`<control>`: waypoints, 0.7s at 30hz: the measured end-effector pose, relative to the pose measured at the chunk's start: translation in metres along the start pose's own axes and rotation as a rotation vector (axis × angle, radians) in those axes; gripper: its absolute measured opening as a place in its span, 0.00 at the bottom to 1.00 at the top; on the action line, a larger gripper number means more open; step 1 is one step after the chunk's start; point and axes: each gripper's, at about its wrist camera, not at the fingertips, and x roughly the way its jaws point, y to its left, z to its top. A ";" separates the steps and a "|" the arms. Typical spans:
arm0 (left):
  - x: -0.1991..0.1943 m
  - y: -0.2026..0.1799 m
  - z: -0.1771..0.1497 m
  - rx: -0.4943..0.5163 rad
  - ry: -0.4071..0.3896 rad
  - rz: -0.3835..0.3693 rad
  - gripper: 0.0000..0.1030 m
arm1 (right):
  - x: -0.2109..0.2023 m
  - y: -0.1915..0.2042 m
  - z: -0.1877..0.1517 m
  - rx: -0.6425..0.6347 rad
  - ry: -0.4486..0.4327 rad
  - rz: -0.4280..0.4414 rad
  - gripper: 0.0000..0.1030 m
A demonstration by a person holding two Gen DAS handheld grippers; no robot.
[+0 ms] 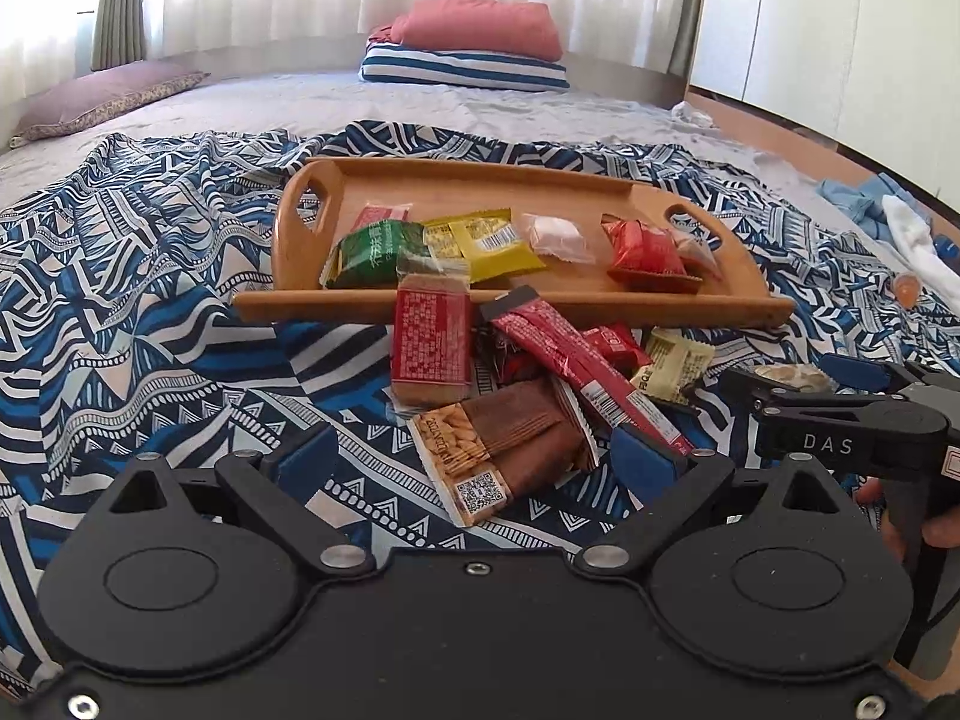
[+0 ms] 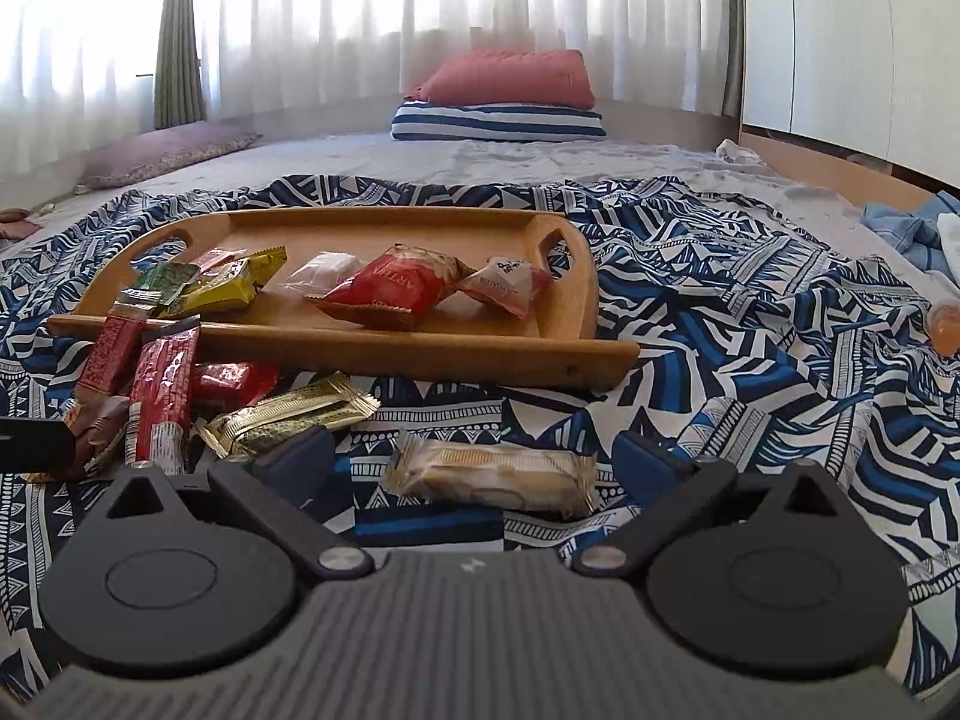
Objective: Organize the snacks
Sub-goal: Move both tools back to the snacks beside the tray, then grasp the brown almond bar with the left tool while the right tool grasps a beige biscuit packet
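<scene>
**Both tongs gaping over the snack pile on the bed**

The left tongs are hanging wide open just above the patterned blue and white cloth, gripping nothing; the brown peanut bar is lying between their blue pads, though whether a pad is touching it cannot be told. Behind that bar, a loose heap is sitting on the cloth: a red flat packet leaning against the near rim of the wooden tray, a long red stick pack and a pale yellow packet.

The right tongs are likewise spread wide and holding nothing, with a clear-wrapped biscuit packet lying on the cloth between the fingers (it is resting flat, apart from the heap). A gold-green packet is lying just to its left.

Inside the tray, several snacks are already sitting: a green packet, a yellow packet, a small white sweet and a red bag. An orange jelly cup is sitting well apart on the right. At the bed's far end, a pink pillow is lying on a striped one
</scene>
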 end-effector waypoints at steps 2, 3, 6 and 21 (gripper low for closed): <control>0.004 -0.002 -0.002 -0.001 0.006 -0.002 0.94 | 0.002 0.000 -0.002 0.002 0.003 -0.002 1.00; 0.007 -0.003 -0.003 -0.002 0.009 -0.003 0.94 | 0.003 0.000 -0.003 0.000 0.004 -0.005 1.00; 0.012 -0.006 -0.007 0.009 0.006 0.010 0.94 | 0.004 0.001 -0.005 -0.003 0.004 -0.015 1.00; 0.018 -0.004 -0.004 -0.028 -0.013 0.003 0.77 | 0.008 0.003 -0.008 -0.010 0.013 -0.018 1.00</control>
